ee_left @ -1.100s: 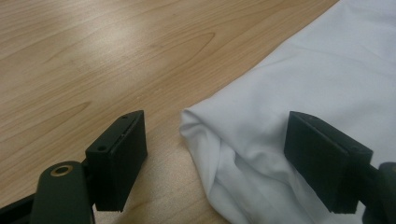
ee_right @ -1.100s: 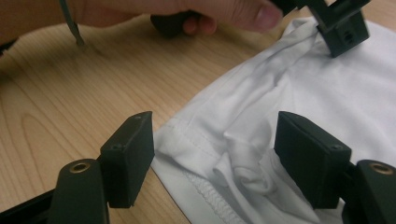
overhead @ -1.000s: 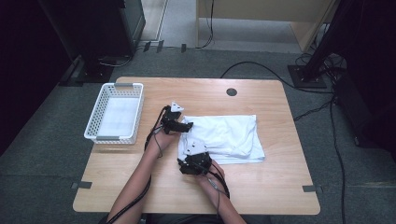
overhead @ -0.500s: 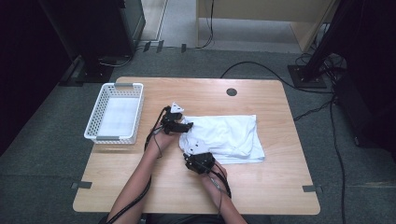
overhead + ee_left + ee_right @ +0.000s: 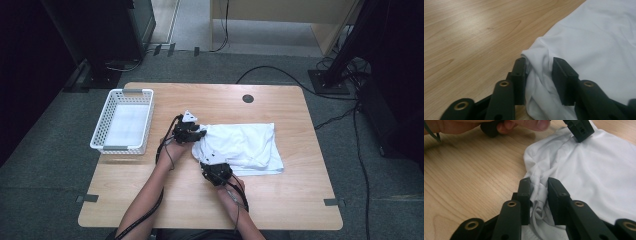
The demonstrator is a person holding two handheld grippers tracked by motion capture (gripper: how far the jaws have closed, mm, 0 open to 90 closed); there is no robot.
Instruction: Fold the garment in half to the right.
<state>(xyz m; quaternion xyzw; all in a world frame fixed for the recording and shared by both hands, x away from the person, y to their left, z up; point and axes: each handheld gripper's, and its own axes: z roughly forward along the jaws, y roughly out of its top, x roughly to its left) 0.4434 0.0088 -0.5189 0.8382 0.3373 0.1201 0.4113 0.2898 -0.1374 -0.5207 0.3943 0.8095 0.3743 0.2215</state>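
High view: white cloth [image 5: 245, 146] lies folded on the wooden table [image 5: 280, 200], right of centre, w/ both grippers at its left edge. Left gripper [image 5: 192, 134] bites the upper left corner; jaws just been closing, fabric bunched btwn them. Right gripper [image 5: 209, 162] clamps the lower left corner, jaws also just closing, cloth pinched tight. White basket [image 5: 102, 132] sits well apart at the table's left.

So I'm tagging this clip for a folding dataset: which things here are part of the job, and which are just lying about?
In the job:
- white cloth
- left hand-held gripper, jaws just closing, cloth bunched between them
- right hand-held gripper, jaws just closing, pinching the cloth's edge

Lying about:
- white basket, left of the cloth
- round black cap in the table
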